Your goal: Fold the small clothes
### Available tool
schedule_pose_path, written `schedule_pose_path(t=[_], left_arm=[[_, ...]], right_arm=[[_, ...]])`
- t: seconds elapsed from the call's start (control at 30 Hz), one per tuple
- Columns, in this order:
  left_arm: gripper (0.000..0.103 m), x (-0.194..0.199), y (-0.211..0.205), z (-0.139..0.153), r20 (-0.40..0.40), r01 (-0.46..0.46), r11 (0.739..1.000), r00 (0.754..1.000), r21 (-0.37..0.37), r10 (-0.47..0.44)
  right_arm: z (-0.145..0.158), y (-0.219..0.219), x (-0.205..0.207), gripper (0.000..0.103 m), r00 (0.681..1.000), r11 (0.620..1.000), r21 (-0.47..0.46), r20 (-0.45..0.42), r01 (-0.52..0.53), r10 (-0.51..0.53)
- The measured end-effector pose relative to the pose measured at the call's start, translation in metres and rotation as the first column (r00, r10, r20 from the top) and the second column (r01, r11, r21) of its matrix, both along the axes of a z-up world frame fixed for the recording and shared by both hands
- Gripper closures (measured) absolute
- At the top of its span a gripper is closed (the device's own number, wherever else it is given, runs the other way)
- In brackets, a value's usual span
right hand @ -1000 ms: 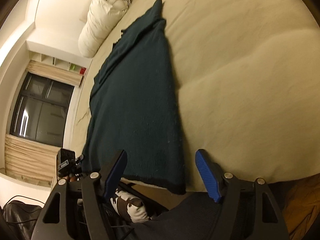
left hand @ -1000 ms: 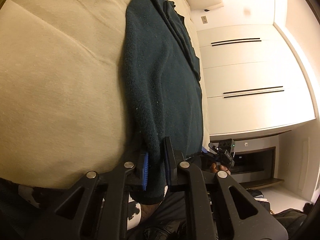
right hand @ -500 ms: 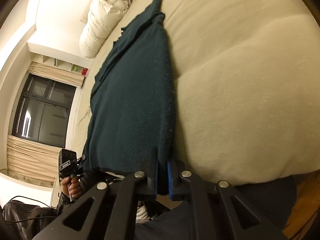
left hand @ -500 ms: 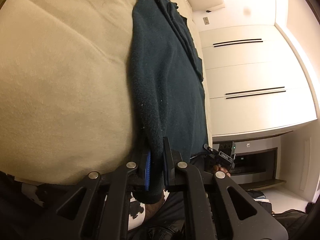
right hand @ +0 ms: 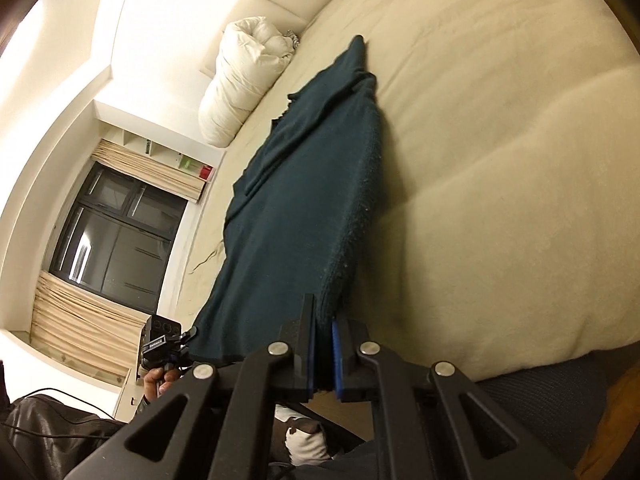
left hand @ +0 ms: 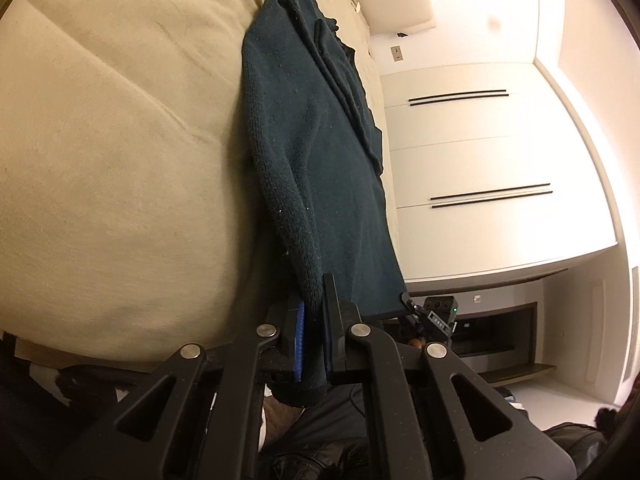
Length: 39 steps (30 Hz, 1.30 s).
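Between each gripper's blue pads (left hand: 299, 340), the sweater's (left hand: 320, 152) near hem is pinched.

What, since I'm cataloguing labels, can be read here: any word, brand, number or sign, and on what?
White label on the black camera box by the cabinet: too blurred to read.
White label on the black camera box by the window: too blurred to read.
The dark green sweater carries no text.
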<state>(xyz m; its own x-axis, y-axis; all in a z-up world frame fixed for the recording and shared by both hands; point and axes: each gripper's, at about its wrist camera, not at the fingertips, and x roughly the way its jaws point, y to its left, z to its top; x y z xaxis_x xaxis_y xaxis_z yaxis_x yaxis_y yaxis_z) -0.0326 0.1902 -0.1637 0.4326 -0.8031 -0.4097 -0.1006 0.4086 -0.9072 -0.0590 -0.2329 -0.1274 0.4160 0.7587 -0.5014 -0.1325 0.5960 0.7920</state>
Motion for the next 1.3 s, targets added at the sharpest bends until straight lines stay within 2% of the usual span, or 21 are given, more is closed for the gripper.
schedule_pose_path(t=[0.1,0.23,0.5,0.57,0.67,0.9,1.1,1.3], left_arm=[[0.098,-0.001,0.005,0.001,0.002,-0.009,1.0,1.0,-0.023,0.009],[0.098,0.003,0.003,0.008,0.017,-0.013,0.999,1.0,-0.046,0.013],[0.098,0.01,0.006,0.027,0.05,-0.053,0.992,0.997,-0.118,0.059],[0.098,0.011,0.008,0.032,0.06,-0.055,0.992,0.996,-0.115,0.062],[0.098,0.01,0.011,0.029,0.044,-0.062,0.992,0.997,-0.114,0.067],[0.098,0.017,0.017,0.034,0.041,-0.057,0.989,0.997,-0.134,0.064],[0.098,0.056,0.029,0.054,0.073,-0.084,0.982,0.993,-0.17,0.097],[0.098,0.126,0.044,0.066,0.081,-0.142,0.972,0.984,-0.189,0.16]], right_arm=[[0.007,0.002,0.001,0.095,1.0,1.0,0.026,0.023,0.001,-0.001],[0.013,0.01,0.004,0.095,0.999,1.0,0.016,0.033,-0.022,0.022],[0.04,0.019,0.015,0.095,0.996,0.997,0.081,0.093,-0.013,0.005],[0.045,0.019,0.02,0.095,0.994,0.995,0.099,0.105,-0.011,0.0],[0.042,0.021,0.025,0.095,0.997,0.997,0.08,0.08,-0.015,0.009],[0.047,0.024,0.038,0.095,0.996,0.993,0.117,0.084,-0.014,0.004],[0.059,0.029,0.086,0.095,0.995,0.98,0.197,0.09,0.017,-0.035],[0.071,0.044,0.154,0.095,0.994,0.974,0.224,0.089,0.038,-0.06]])
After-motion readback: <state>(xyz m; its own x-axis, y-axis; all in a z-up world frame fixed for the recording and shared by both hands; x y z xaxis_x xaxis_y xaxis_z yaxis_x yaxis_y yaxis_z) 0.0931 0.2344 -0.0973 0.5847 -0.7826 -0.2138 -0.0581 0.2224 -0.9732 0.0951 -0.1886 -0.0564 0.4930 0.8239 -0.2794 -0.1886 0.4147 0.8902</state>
